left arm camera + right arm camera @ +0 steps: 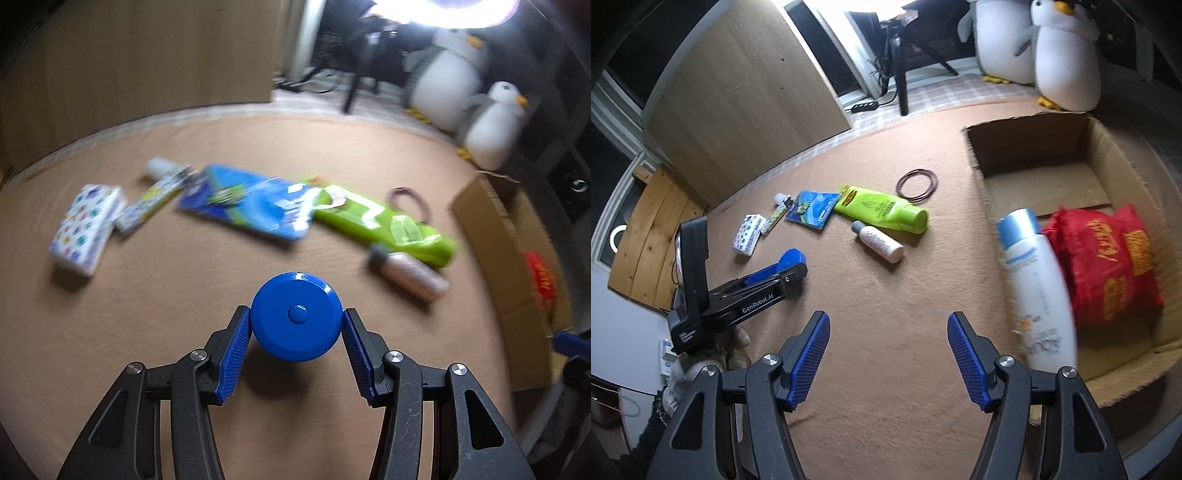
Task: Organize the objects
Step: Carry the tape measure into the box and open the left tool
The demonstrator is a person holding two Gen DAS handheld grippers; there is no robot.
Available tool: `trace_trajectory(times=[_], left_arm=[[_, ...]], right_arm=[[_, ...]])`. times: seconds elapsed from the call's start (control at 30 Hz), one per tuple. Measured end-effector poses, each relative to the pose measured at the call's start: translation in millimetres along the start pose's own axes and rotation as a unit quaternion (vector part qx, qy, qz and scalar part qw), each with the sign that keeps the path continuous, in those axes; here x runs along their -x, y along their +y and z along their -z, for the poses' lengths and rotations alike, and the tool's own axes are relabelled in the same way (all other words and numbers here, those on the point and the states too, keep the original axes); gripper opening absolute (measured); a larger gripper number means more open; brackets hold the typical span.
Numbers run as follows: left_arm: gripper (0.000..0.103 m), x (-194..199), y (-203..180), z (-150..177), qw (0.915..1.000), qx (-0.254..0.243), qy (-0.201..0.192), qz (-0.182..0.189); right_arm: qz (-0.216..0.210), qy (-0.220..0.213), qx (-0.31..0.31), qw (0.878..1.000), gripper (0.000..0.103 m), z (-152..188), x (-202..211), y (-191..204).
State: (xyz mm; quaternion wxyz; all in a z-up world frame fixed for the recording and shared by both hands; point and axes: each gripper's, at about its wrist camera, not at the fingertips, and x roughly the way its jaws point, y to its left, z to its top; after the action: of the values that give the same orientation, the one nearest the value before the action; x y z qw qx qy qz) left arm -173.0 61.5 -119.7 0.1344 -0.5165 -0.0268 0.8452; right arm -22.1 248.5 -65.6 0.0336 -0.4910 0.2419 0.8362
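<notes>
We are gripping a blue round case [296, 320] in the left gripper [295, 325], pads pressing both its sides, above the mat [184, 295] | right gripper [888, 347] is hanging released, holding nothing | cardboard box [1108, 155] at right is holding a white bottle [1039, 284] and a red bag [1108, 266] | green tube [882, 208] and pink bottle [879, 242] are lying farther out.

Tan carpet [886, 302] covers the floor, checked flooring [934, 96] past its edge. Light wood panel [746, 99] at back left, plank pallet [653, 229] lower left. 2 plush penguins [1060, 59] back right beside a black tripod [903, 66]. Bright glare [443, 11] overhead.
</notes>
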Motion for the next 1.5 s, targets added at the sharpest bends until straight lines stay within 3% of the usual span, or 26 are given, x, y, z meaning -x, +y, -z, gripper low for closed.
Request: trace_trajectory(times=[0.4,0.8,1.23,1.33,1.5], left_arm=[[0.054,27,-128,-35,0.9934,-0.084,-0.042,0.066],[0.054,9,-235,-31,0.9850,-0.133,-0.030,0.107],[0.054,3,-268,-22,0.9800,-0.157,-0.014,0.122],[0.064,4,-267,-20,0.9793,-0.160,-0.008,0.124],[0.065,14,-256,-23,0.9802,-0.156,-0.019,0.121]], right_arm=[[0.038,-0.039,-0.034,0.998,0.063,21,49,-51],[0.055,-0.055,-0.070,0.994,0.063,40,79,-98],[0.059,-0.052,-0.076,0.994,0.063,45,85,-113],[0.056,-0.049,-0.073,0.995,0.063,44,82,-110],[0.052,-0.045,-0.069,0.995,0.063,43,78,-105]])
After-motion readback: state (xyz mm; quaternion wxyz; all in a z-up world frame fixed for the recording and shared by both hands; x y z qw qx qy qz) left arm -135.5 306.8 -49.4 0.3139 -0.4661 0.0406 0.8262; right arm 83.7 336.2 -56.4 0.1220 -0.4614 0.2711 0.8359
